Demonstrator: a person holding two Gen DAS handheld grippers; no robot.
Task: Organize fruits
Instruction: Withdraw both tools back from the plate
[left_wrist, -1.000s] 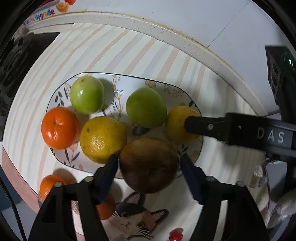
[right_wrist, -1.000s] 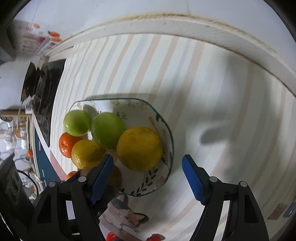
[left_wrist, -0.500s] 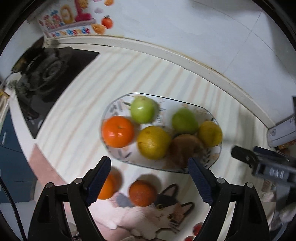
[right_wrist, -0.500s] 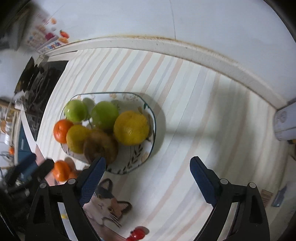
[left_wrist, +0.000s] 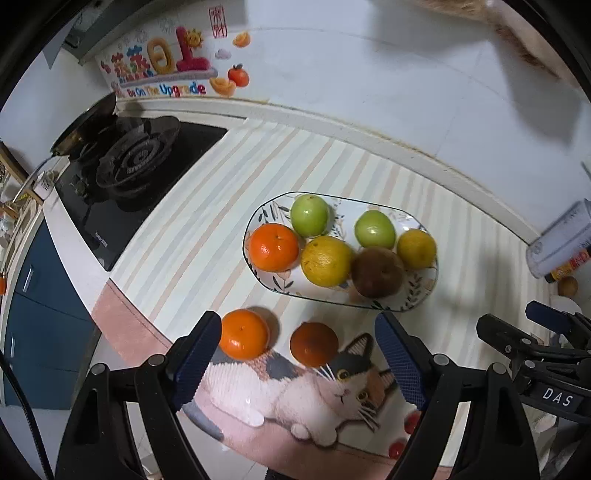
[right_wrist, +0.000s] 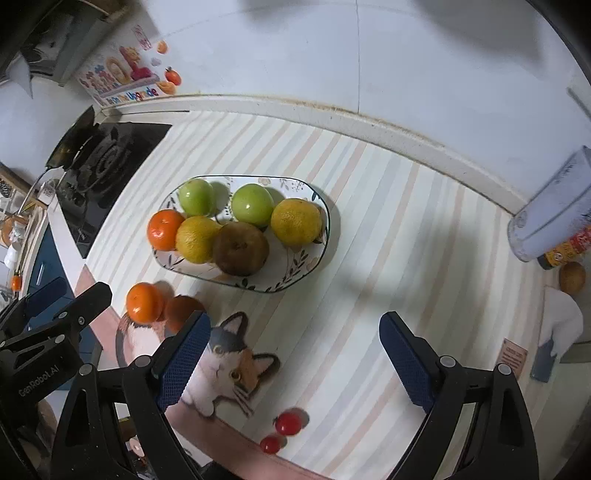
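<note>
A patterned oval plate (left_wrist: 424, 291) (right_wrist: 295, 280) holds two green fruits, two yellow citrus, an orange and a brown fruit (left_wrist: 376, 272) (right_wrist: 240, 248). Two loose oranges (left_wrist: 243, 334) (left_wrist: 314, 344) lie on the mat in front of it, also in the right wrist view (right_wrist: 144, 302). My left gripper (left_wrist: 299, 358) is open and empty, raised above the loose oranges. My right gripper (right_wrist: 291, 358) is open and empty, above the mat right of the cat picture.
A gas stove (left_wrist: 125, 162) sits at the left. A white cylinder container (right_wrist: 554, 206), a bottle and a brown fruit (right_wrist: 571, 277) stand at the right. Small red tomatoes (right_wrist: 288, 423) lie near the counter's front edge. A wall runs behind.
My left gripper let go of the brown fruit on the plate, opened and pulled back and up. My right gripper also drew back from the plate.
</note>
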